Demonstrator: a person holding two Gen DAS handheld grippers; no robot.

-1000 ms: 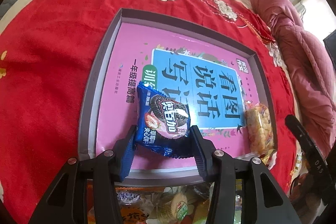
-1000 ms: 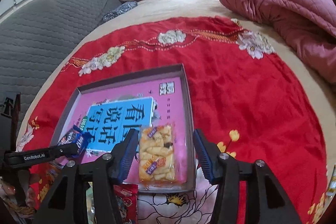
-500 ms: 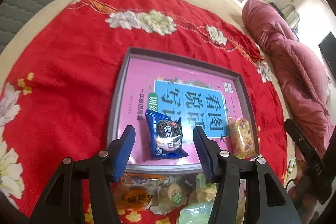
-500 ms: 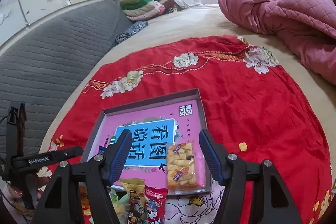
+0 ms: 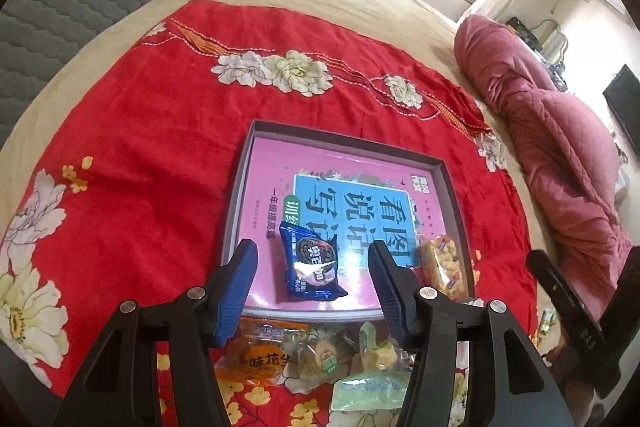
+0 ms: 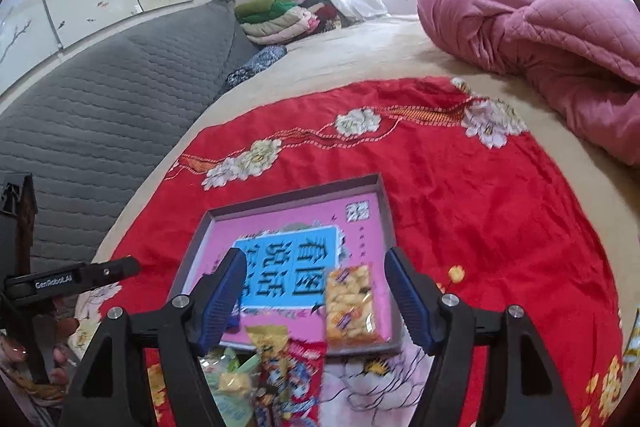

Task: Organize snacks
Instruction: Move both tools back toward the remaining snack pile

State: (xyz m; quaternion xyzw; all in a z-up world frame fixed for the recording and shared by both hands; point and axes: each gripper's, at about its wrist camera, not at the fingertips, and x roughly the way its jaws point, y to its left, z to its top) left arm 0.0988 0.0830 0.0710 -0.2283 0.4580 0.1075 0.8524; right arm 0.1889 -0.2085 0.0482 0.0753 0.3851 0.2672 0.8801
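Observation:
A grey shallow box (image 5: 237, 203) with a pink and blue printed bottom lies on the red cloth; it also shows in the right wrist view (image 6: 196, 239). Inside it lie a blue cookie packet (image 5: 310, 267) and a yellow cracker packet (image 5: 442, 265), which also shows in the right wrist view (image 6: 350, 303). My left gripper (image 5: 312, 287) is open and empty, above the box's near edge. My right gripper (image 6: 316, 297) is open and empty, also above the near edge. A pile of loose snack packets (image 5: 320, 355) lies in front of the box, also in the right wrist view (image 6: 272, 375).
The red flowered cloth (image 5: 140, 131) covers a beige bed. A pink quilt (image 6: 540, 39) is bunched at the right. A grey padded headboard (image 6: 100, 99) runs along the left. The other gripper (image 5: 576, 315) shows at the right edge of the left wrist view.
My left gripper opened, let go of the blue cookie packet in the box, and drew back and up. My right gripper also drew back and up, away from the cracker packet.

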